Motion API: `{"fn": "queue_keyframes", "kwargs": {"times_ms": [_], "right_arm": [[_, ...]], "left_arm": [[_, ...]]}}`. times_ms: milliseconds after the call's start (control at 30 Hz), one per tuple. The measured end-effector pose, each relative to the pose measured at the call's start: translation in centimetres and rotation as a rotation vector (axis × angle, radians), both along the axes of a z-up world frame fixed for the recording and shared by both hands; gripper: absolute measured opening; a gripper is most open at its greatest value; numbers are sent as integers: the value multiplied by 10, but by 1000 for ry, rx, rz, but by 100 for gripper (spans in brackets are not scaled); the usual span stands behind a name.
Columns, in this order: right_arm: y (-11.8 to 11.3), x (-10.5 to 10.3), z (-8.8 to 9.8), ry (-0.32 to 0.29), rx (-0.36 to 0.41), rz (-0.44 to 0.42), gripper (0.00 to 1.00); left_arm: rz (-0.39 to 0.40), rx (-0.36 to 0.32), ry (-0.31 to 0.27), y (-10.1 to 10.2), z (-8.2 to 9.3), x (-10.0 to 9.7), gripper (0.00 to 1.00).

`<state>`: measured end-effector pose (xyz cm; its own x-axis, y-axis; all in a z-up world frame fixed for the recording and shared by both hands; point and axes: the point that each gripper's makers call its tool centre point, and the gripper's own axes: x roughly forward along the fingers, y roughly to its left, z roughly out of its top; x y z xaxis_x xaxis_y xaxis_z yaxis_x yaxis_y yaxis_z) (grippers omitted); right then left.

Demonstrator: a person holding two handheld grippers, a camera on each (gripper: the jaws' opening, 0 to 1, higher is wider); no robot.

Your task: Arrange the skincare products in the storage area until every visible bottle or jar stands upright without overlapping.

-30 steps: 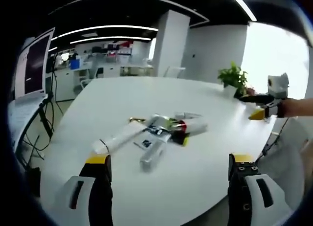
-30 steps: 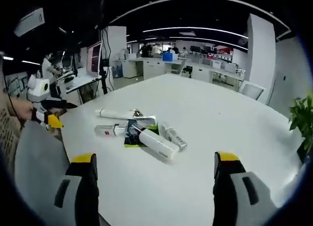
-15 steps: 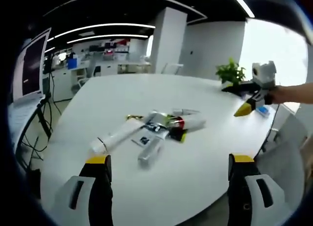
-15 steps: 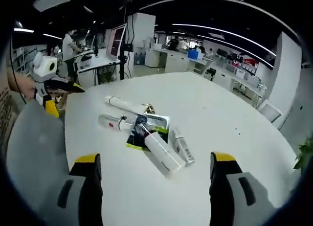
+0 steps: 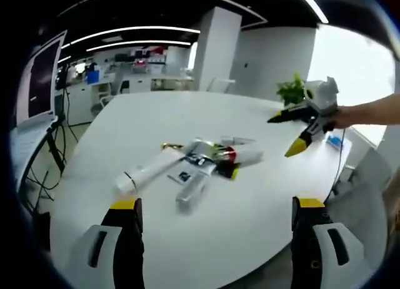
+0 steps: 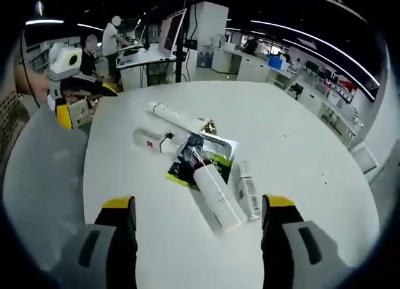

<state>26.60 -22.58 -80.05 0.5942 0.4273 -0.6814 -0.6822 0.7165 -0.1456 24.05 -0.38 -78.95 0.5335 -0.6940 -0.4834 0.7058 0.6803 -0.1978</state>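
A heap of skincare products lies on its side near the middle of the round white desk [image 5: 250,201], none of it upright. In the left gripper view, the left claw [image 5: 215,214] stands wide with nothing between its yellow-tipped jaws, and the heap sits ahead of it, well apart, slightly left of centre. A long white tube [image 5: 147,173] stretches out toward the left jaw's side; a squat white bottle [image 5: 190,192] lies closest to the claw; a silver tube with a red band [image 5: 240,156] points the other way. They overlap around a flat packet with a yellow-green edge [image 5: 232,172].

In the right gripper view, the right claw [image 6: 199,207] is also spread wide and holds nothing. Just ahead of it lie a thick white bottle with a dark cap [image 6: 212,190] and, just beside it, a smaller white tube [image 6: 245,192]. Beyond them rest the green-edged packet [image 6: 219,148], a small tube with a red mark [image 6: 150,139] and the long white tube [image 6: 172,117].

The right claw also shows at the right of the left gripper view [image 5: 289,134], jaws apart above the desk's far edge, near a potted plant [image 5: 290,90].
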Motion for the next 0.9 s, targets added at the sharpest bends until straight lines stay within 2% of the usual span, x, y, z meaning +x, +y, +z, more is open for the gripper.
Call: {"fn": "queue_keyframes", "kwargs": {"times_ms": [333, 433, 533, 633, 767, 900], "right_arm": [[10, 23, -14, 39, -7, 61, 75], [10, 29, -20, 54, -77, 113, 70], [15, 33, -28, 83, -115, 160, 66], [15, 33, -39, 131, -164, 202, 58], [22, 41, -42, 146, -166, 227, 56], [21, 48, -52, 176, -208, 244, 48]], "left_arm": [[12, -11, 25, 2, -1, 1, 97], [3, -10, 32, 1, -3, -1, 97], [-16, 2, 37, -1, -5, -4, 97], [-23, 6, 36, -1, -6, -5, 96], [-24, 4, 43, 0, -6, -5, 95], [-22, 7, 46, 0, -7, -5, 95]]}}
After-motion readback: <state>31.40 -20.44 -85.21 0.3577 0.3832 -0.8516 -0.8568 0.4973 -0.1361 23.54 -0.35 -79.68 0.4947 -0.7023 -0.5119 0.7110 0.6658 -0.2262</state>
